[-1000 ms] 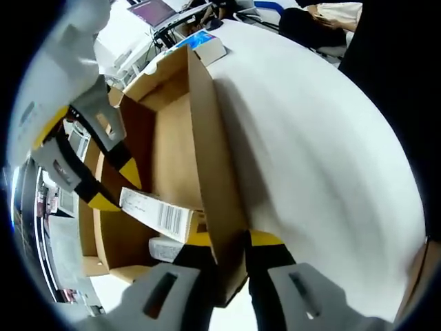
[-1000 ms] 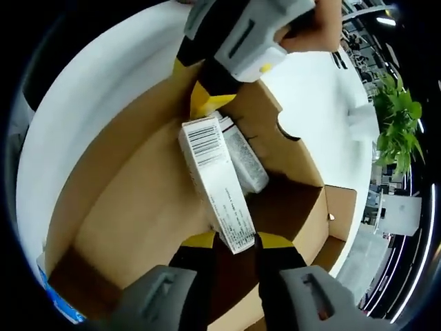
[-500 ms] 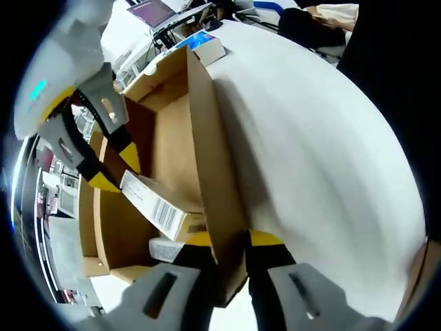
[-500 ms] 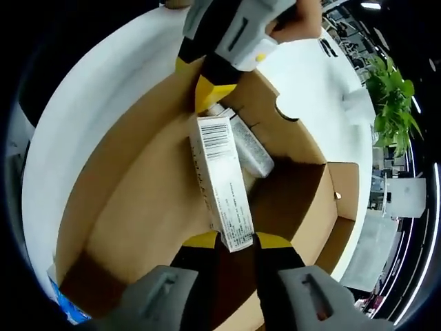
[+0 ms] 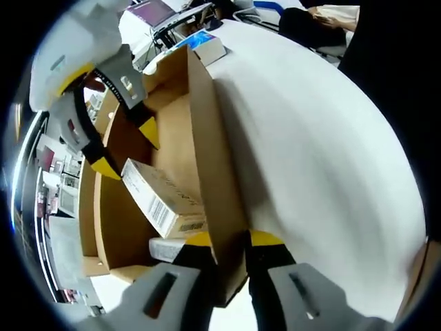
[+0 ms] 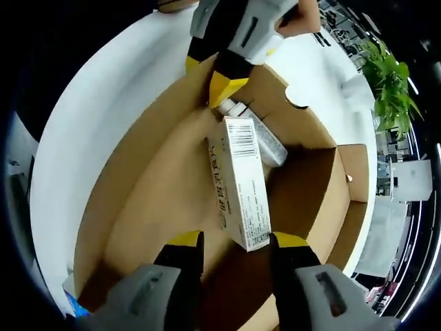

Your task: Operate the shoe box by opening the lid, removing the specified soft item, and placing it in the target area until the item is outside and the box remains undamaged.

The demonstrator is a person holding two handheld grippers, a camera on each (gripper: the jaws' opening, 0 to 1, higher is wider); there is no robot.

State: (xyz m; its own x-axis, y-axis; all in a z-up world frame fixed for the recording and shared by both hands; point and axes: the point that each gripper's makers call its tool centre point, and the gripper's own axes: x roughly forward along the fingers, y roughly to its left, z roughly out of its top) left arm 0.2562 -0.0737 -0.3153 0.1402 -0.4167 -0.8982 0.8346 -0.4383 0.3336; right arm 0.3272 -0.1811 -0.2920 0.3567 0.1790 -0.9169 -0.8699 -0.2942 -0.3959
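Observation:
The brown cardboard shoe box (image 5: 172,138) lies open on a white table (image 5: 317,158). My left gripper (image 5: 231,241) is shut on the box's side wall (image 5: 210,158), and it also shows from above as the left gripper (image 6: 213,76). A white carton with a barcode (image 6: 241,183) rests inside the box, leaning over a silvery white packet (image 6: 265,141). My right gripper (image 6: 238,241) stands open, its tips either side of the carton's near end. The same right gripper (image 5: 126,148) hangs just above the carton (image 5: 162,200).
A small blue-and-white box (image 5: 207,45) sits on the table past the shoe box's far end, with a laptop (image 5: 155,10) behind it. The box's lid flap (image 6: 351,207) hangs out on one side. A green plant (image 6: 393,83) stands beyond the table.
My right gripper's jaws have spread and let go of the white carton, which now lies lower in the box. The right gripper has drawn back a little. The left gripper holds still.

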